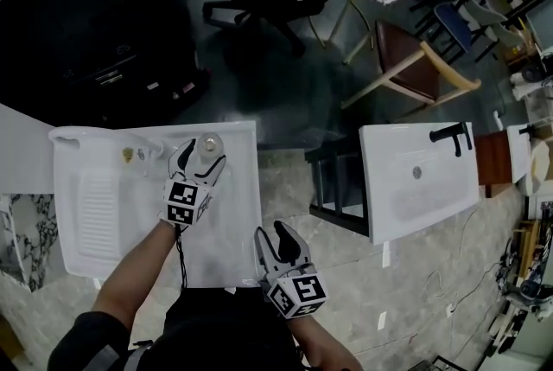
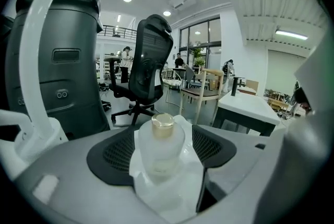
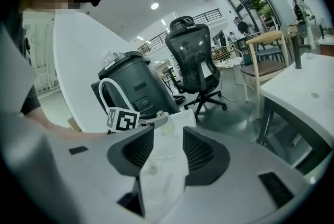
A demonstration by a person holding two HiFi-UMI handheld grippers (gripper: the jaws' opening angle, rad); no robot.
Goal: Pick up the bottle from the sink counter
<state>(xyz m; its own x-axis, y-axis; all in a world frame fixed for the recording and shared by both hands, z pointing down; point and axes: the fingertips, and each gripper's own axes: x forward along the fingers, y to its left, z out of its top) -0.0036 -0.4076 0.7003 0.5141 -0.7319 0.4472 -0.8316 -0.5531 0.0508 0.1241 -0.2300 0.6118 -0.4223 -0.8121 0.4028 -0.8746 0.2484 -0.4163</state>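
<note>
Overhead, the head view shows a white sink worktop [image 1: 229, 257] with a ribbed panel [image 1: 97, 209] on its 9 o'clock side. A small frosted bottle [image 1: 210, 144] with a gold-coloured cap stands upright near the worktop's 1 o'clock corner. The left gripper [image 1: 200, 158] reaches over the worktop with its fingers [image 2: 112, 154] spread wide. The bottle stands between them, and in the left gripper view the pads stand clear of it. Any print on the bottle cannot be made out.

The right gripper [image 1: 273, 241] sits at about 4 o'clock from the left one, at the worktop's near edge. Its fingers [image 3: 136, 151] are also wide apart, with only bare worktop between them. Each gripper carries a cube [image 1: 184, 203] with black-and-white square markers, which are patterns, not readable text.

A white curved tap [image 2: 36, 56] rises at 9 o'clock in the left gripper view, in front of a dark bin [image 2: 62, 61]. Behind the bottle, at 12 o'clock, stands a black office chair [image 2: 148, 61]. In the right gripper view a white tag [image 3: 206, 69] hangs on its back, its print too small to read. A second white worktop [image 1: 415, 188] with a black tap [image 1: 453, 136] lies at 3 o'clock in the head view, well apart, and a wooden chair [image 1: 410, 62] stands at 1 o'clock.
</note>
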